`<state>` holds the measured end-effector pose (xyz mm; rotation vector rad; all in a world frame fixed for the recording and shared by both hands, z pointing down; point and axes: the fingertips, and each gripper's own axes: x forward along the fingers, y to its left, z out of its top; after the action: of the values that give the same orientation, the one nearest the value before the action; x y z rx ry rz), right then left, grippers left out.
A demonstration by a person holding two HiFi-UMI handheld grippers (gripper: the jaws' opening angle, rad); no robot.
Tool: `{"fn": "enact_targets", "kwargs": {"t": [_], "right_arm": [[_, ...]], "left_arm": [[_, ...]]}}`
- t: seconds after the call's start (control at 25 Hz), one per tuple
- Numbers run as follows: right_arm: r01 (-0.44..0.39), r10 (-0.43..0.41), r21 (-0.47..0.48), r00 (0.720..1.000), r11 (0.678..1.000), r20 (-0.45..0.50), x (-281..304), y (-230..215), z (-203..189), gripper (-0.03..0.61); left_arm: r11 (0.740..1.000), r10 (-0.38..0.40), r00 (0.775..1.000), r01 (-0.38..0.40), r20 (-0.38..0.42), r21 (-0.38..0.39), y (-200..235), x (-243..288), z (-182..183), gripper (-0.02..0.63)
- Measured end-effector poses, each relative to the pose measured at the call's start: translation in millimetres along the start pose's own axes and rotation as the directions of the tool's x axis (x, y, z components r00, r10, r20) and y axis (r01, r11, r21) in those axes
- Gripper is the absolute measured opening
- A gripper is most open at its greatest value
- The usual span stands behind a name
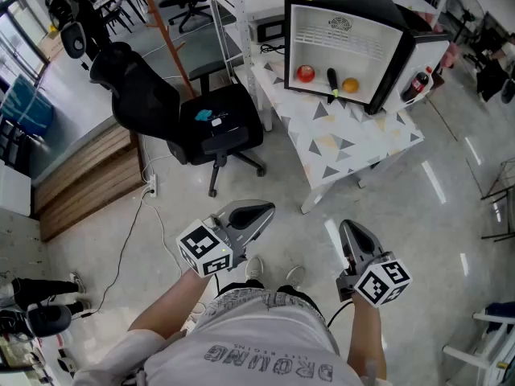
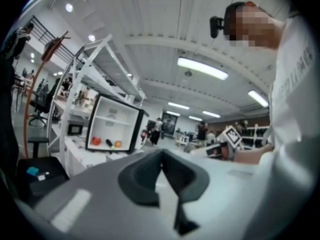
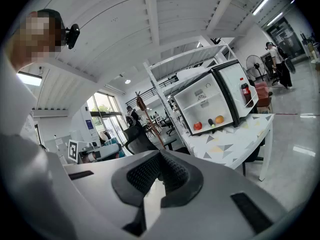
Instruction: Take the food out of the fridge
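Note:
A small black fridge (image 1: pixel 346 34) stands open on a white table (image 1: pixel 362 143) far ahead of me. On its lower shelf lie a red round fruit (image 1: pixel 306 73), a dark long vegetable (image 1: pixel 331 80) and an orange (image 1: pixel 350 84). The same fridge (image 3: pixel 212 104) and three foods appear small in both gripper views. My left gripper (image 1: pixel 265 209) and right gripper (image 1: pixel 348 225) are held close to my body over the floor, well short of the table. Both are shut with nothing between the jaws. The left gripper (image 2: pixel 161 155) points level, and the right gripper (image 3: pixel 160 156) tilts slightly down.
A cola bottle (image 1: pixel 414 85) stands in the fridge door. A black office chair (image 1: pixel 213 123) sits left of the table, between me and a white shelf rack (image 1: pixel 241 6). A cable (image 1: pixel 129 232) trails over the floor by a wooden platform (image 1: pixel 88 179).

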<state>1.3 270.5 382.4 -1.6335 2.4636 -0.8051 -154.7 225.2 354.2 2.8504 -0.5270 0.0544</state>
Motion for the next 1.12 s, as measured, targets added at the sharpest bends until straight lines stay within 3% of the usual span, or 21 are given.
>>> {"fn": "enact_targets", "kwargs": {"t": [0.48,0.72,1.12], "right_arm": [[-0.022,0.022,-0.013,1.000,1.000,0.003,-15,-6,9,-0.012],[-0.032,0.033,-0.075,0.999,0.997,0.015,-23,-11,15,-0.012],[-0.053,0.054,-0.072,0.998,0.996,0.012,-36,-37,20,-0.012]], "left_arm": [[1.000,0.023,1.000,-0.023,0.001,0.004,-17,11,0,0.006],[0.999,0.049,0.999,-0.049,0.001,-0.002,-27,21,-4,0.006],[0.996,0.087,0.996,-0.087,-0.003,-0.001,-41,43,-10,0.006]]}}
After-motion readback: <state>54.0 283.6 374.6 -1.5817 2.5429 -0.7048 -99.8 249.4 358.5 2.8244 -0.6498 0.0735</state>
